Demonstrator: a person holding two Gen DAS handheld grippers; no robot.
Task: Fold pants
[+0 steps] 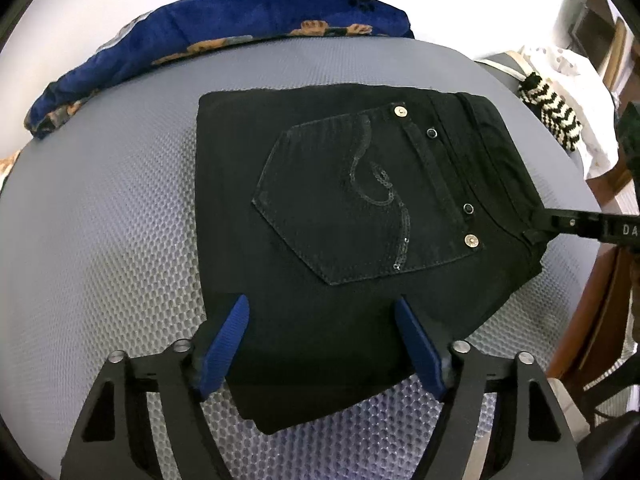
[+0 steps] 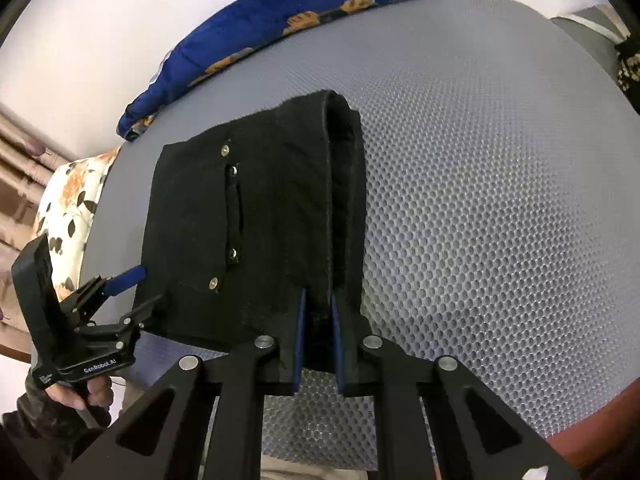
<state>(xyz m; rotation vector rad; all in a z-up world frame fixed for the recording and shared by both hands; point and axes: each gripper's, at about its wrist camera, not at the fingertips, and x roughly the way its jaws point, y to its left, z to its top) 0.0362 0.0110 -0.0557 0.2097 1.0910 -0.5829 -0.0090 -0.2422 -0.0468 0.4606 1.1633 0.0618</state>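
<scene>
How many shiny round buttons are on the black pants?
4 on the pants, all along the pocket top: a gold stud at one corner, a dark one beside it, another dark one, and gold at the other corner. Folded layers may hide more.

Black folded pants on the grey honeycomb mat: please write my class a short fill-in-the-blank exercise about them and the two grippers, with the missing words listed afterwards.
1. The right gripper is shut on the ____ edge of the black folded pants.
2. The left gripper has its blue fingers spread ____ over the pants.
3. The sequinned back pocket faces ____.
4. The pants lie on a grey honeycomb ____.

Missing words: waistband; open; up; mat
</scene>
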